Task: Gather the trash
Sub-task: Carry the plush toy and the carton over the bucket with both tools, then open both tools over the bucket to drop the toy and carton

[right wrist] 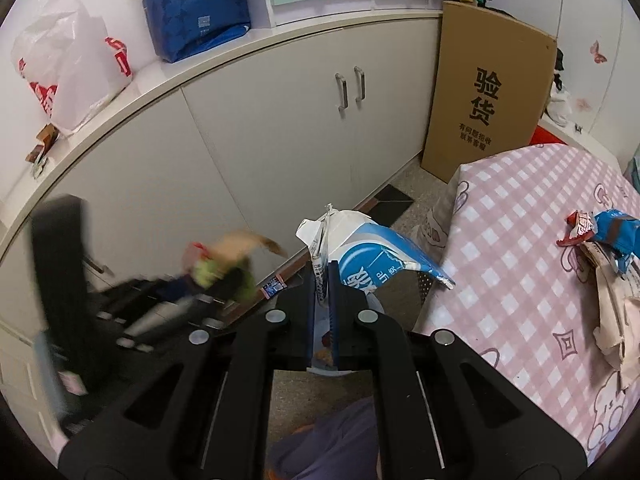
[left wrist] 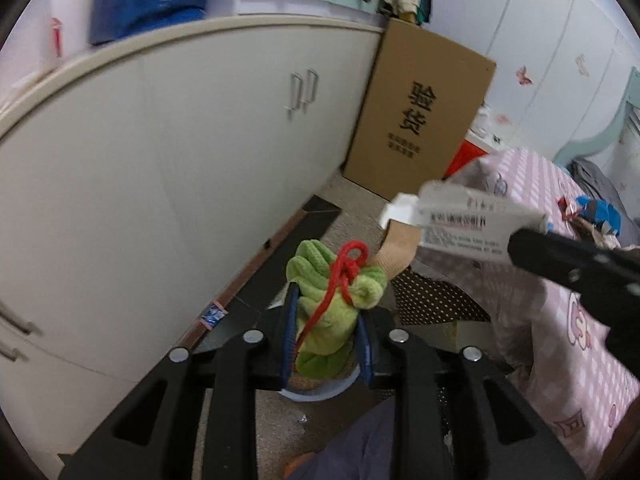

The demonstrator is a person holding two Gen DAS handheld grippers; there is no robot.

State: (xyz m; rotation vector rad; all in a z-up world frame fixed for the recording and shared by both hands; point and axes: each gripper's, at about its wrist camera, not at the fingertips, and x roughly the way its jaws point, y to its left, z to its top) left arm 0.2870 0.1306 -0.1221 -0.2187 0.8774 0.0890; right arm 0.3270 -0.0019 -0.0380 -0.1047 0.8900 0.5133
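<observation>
— Pale cabinets behind, speckled floor below, pink checked desk (right wrist: 520,240) at right. Where's the trash?

— Green knitted cloth with red cord (left wrist: 336,300) between left gripper (left wrist: 328,320) jaws, partly spread. Crumpled blue-and-white paper packet (right wrist: 368,256) pinched by right gripper (right wrist: 322,280), jaws pressed together.

— And the bin?

— Pale blue round bin (left wrist: 320,390) directly beneath left jaws; left hand nearer.
</observation>
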